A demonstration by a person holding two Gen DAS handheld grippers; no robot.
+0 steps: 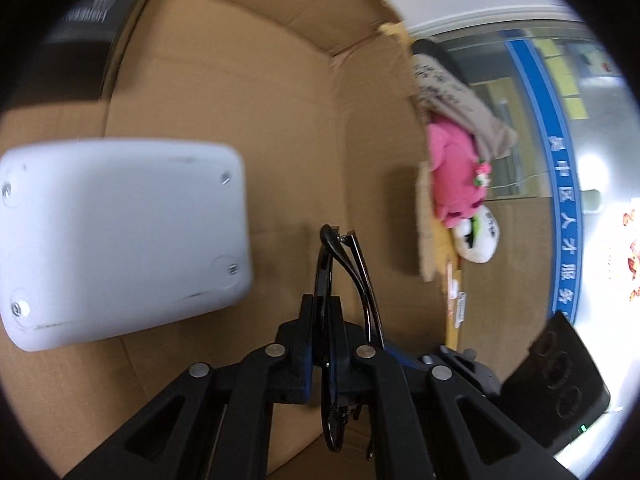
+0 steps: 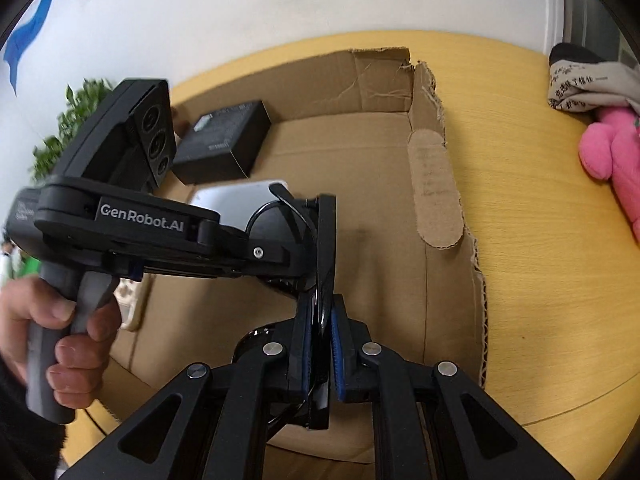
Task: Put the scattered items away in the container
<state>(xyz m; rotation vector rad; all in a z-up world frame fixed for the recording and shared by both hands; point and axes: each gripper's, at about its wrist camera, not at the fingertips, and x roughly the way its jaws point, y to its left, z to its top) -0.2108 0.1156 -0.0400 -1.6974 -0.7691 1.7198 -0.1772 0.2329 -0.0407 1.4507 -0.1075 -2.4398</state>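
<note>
A pair of black glasses (image 1: pixel 348 264) with folded arms hangs over the open cardboard box (image 1: pixel 280 100). Both grippers grip it. My left gripper (image 1: pixel 322 308) is shut on the frame, with the arms sticking out past the fingers. In the right wrist view my right gripper (image 2: pixel 320 320) is shut on the glasses (image 2: pixel 326 240) edge-on, above the box floor. The left gripper (image 2: pixel 292 248) reaches in from the left and pinches the same glasses; a hand (image 2: pixel 68 340) holds its grey handle. In the box (image 2: pixel 432 184) lie a white device (image 2: pixel 236 196) and a black carton (image 2: pixel 224 140).
The box sits on a yellow wooden table (image 2: pixel 520 140). Outside its torn right wall lie a pink plush toy (image 2: pixel 612 152), a grey printed cloth (image 2: pixel 588 84) and a white-and-green soft item (image 1: pixel 478 236). A cream object (image 2: pixel 130 300) lies at the box's left side. A plant (image 2: pixel 72 120) stands behind.
</note>
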